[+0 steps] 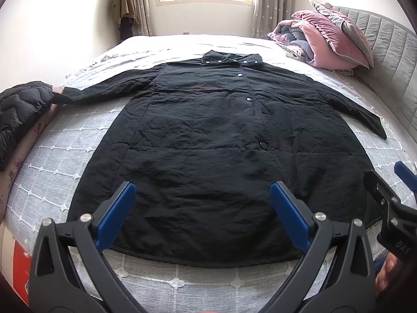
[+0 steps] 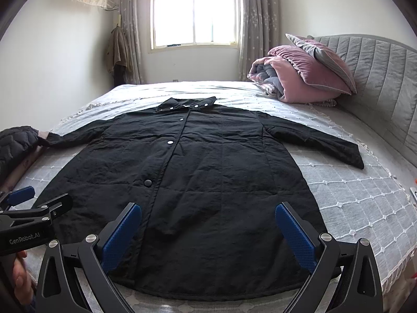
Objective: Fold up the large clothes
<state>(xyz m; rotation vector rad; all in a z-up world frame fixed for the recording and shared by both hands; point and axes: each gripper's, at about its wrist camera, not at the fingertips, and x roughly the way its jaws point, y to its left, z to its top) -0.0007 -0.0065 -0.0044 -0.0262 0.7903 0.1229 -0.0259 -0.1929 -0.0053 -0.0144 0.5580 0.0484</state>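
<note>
A long black quilted coat (image 1: 208,135) (image 2: 198,172) lies flat and face up on the bed, collar toward the window, both sleeves spread out, snaps down its front. My left gripper (image 1: 203,190) hovers open above the coat's hem, nothing between its blue pads. My right gripper (image 2: 208,210) is likewise open over the hem, a little to the right. In the left wrist view the right gripper (image 1: 391,180) shows at the right edge. The left gripper (image 2: 39,198) shows at the left edge of the right wrist view. Neither touches the coat.
The bed (image 2: 351,198) has a grey checked cover and a grey padded headboard (image 2: 385,83) on the right. A rolled quilt and pink pillows (image 2: 299,78) lie at the far right. Another dark quilted garment (image 1: 20,109) lies at the left edge by the coat's sleeve. A window is beyond.
</note>
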